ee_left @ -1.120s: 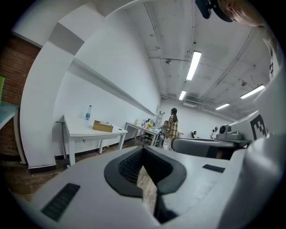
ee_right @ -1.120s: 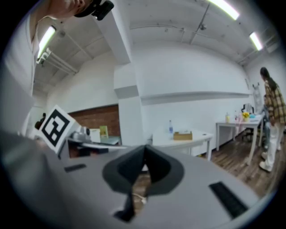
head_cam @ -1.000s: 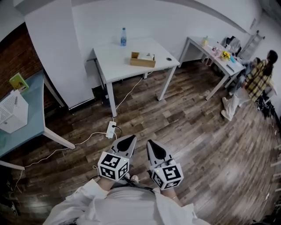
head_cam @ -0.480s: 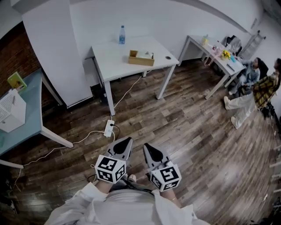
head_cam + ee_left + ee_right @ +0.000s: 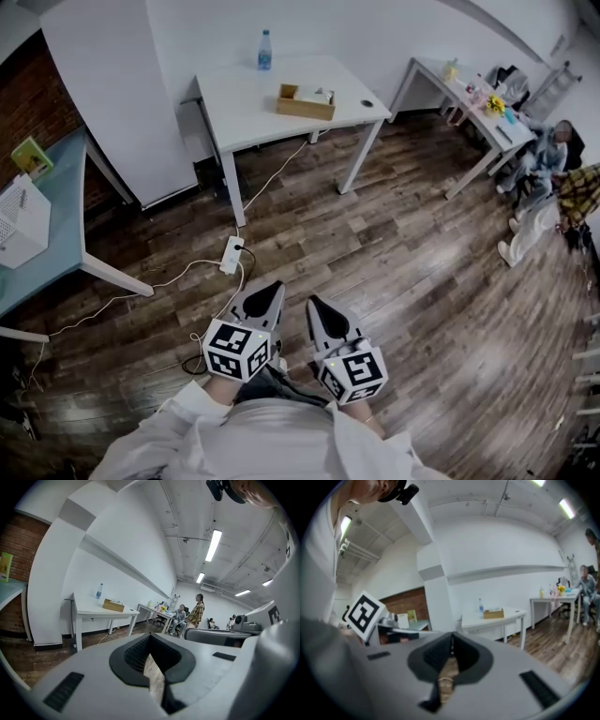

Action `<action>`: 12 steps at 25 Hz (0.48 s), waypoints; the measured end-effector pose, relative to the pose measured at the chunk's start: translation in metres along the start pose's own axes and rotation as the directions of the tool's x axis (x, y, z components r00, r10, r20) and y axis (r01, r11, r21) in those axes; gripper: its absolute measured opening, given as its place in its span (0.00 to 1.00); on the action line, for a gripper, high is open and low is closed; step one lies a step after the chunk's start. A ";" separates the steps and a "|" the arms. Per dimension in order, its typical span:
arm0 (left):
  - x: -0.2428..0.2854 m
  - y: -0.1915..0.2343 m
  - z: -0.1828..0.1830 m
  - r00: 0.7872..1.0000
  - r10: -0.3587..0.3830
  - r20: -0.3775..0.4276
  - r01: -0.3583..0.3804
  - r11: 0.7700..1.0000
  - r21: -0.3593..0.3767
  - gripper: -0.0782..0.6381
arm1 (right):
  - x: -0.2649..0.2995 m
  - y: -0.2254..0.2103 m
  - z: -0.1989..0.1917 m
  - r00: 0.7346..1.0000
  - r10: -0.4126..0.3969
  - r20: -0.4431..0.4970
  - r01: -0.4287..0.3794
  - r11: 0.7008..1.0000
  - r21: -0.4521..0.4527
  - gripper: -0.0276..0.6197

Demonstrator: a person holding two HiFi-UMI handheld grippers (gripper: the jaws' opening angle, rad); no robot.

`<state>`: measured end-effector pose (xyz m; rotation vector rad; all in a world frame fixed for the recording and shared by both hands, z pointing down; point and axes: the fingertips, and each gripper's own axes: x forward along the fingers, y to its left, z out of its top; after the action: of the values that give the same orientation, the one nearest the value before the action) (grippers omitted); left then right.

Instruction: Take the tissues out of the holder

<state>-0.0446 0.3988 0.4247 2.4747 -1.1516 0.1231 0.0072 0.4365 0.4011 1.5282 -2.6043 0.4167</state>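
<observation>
Holder [image 5: 305, 101] sits well apart from left tongs [image 5: 270, 289], right tongs [image 5: 314, 305].

The left gripper [image 5: 150, 639], fingers [image 5: 133, 656] together, faces a white table [image 5: 93, 611] bearing the tissue holder [image 5: 113, 605] (bottle [image 5: 99, 591] beside it).

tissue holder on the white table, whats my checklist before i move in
1. Tissue holder in sight on the white table: ok.
2. Tissues showing in it: ok.
3. Holder within reach: not ok, both grippers are over the floor, well short of the table.
4. Left gripper and right gripper empty: ok.
5. Jaws open for a grasp: not ok, both shut.
6. Walkway clear: not ok, power strip lies ahead.
</observation>
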 end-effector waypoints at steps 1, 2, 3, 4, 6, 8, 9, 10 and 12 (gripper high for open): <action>0.005 0.002 0.001 1.000 -0.003 -0.001 0.003 1.000 0.002 0.13 | 0.004 -0.004 0.003 1.000 -0.001 0.004 0.001 1.000 -0.002 0.06; 0.011 0.005 0.002 1.000 -0.006 -0.001 0.006 1.000 0.002 0.13 | 0.010 -0.009 0.005 1.000 -0.002 0.009 0.002 1.000 -0.004 0.06; 0.018 0.009 0.004 1.000 -0.009 -0.002 0.009 1.000 0.000 0.13 | 0.016 -0.014 0.008 1.000 -0.002 0.014 0.002 1.000 -0.007 0.06; 0.026 0.013 0.005 1.000 -0.013 -0.003 0.013 1.000 -0.004 0.13 | 0.022 -0.021 0.009 1.000 -0.002 0.016 0.002 1.000 -0.008 0.06; 0.041 0.022 0.008 1.000 -0.017 -0.002 0.017 1.000 -0.009 0.13 | 0.036 -0.034 0.011 1.000 -0.004 0.018 0.004 1.000 -0.008 0.06; 0.060 0.035 0.018 1.000 -0.021 0.008 0.021 1.000 -0.011 0.13 | 0.055 -0.048 0.017 1.000 -0.008 0.020 0.008 1.000 -0.017 0.06; 0.071 0.042 0.025 1.000 -0.023 0.015 0.023 1.000 -0.012 0.13 | 0.067 -0.055 0.022 1.000 -0.005 0.020 0.006 1.000 -0.028 0.06; 0.082 0.049 0.031 0.999 -0.025 0.022 0.025 1.000 -0.012 0.13 | 0.078 -0.059 0.028 1.000 0.001 0.020 0.000 0.999 -0.043 0.06; 0.104 0.060 0.044 0.999 -0.030 0.032 0.030 1.000 -0.007 0.13 | 0.101 -0.069 0.041 1.000 0.014 0.017 -0.013 0.997 -0.074 0.06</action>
<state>-0.0258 0.2724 0.4292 2.4944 -1.1257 0.0707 0.0191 0.3084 0.3963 1.4985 -2.6139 0.3058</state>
